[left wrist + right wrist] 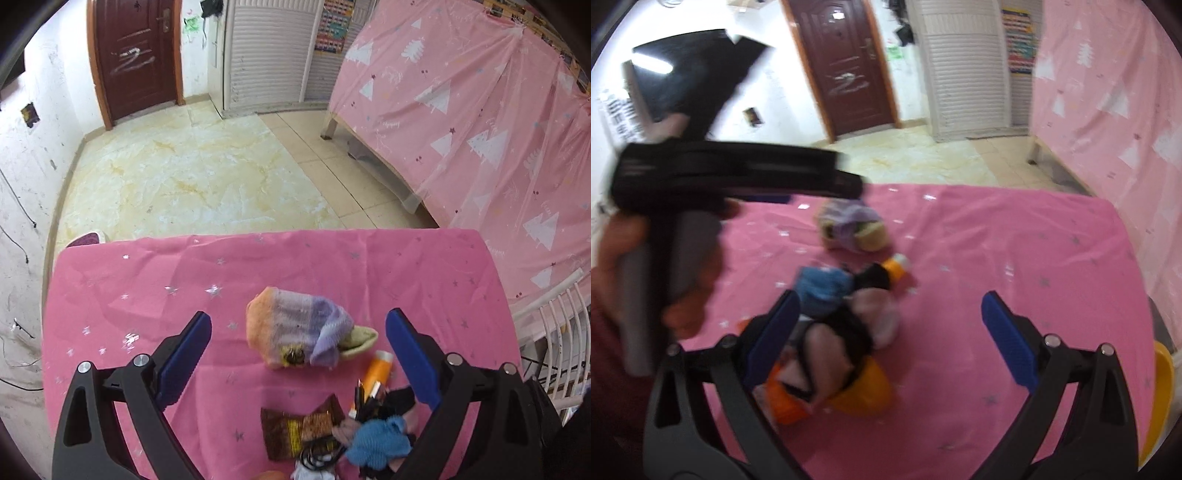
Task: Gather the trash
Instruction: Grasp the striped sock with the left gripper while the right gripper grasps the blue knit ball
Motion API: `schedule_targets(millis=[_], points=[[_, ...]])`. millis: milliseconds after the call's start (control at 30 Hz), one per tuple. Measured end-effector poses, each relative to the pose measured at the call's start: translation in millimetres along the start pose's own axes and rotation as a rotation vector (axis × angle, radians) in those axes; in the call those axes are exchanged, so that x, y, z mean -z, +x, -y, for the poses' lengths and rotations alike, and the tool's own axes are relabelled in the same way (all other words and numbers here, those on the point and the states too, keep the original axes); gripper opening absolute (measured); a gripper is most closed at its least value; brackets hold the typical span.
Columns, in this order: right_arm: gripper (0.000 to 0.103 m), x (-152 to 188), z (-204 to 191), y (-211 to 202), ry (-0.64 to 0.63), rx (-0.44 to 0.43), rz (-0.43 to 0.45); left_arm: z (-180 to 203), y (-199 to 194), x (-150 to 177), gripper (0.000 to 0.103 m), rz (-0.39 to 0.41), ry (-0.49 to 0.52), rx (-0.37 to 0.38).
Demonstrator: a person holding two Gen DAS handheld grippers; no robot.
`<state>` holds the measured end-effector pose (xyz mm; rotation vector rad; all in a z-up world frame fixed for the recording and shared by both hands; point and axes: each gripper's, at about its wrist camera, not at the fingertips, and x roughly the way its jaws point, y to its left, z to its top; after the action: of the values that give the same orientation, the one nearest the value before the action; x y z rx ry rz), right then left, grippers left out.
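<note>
One pink star-print tablecloth (147, 280). On it: one pastel rolled sock (295, 328), one orange tube (376, 373), one brown snack wrapper (295, 428), one blue knitted item (380, 439). Upper left: one brown door (136, 59).

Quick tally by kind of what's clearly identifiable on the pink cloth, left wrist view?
Rolled orange-and-purple sock bundle: 1
Orange plastic tube: 1
Brown foil snack wrapper: 1
Blue knitted cloth: 1
Total: 4. The dark tangle beside them is too jumbled to count.

Desk cloth (147, 280) – pink, silver stars. Sock (295, 328) – orange to lilac. Wrapper (295, 424) brown, yellow print.
</note>
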<state>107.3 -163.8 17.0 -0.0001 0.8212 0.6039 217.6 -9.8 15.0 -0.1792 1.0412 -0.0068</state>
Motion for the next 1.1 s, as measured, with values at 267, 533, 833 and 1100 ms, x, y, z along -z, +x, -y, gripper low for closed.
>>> schedule_targets(millis=[267,533,833,1100], points=[[0.095,-10,-27,7,-0.099,-0.040,0.006,-11,32,-2,0.058,-0.073,0.007,0.018],[0.072,-17,-47,27,-0.168,-0.031,-0.023,-23,29,2,0.018,-0.032,-0.006,0.035],[0.031,-10,-52,42,-0.236,0.041,-0.070,-37,25,3,0.015,-0.023,-0.030,0.073],[0.029,-17,-43,18,-0.193,0.022,0.004,-39,4,2,0.015,0.021,-0.035,0.067]])
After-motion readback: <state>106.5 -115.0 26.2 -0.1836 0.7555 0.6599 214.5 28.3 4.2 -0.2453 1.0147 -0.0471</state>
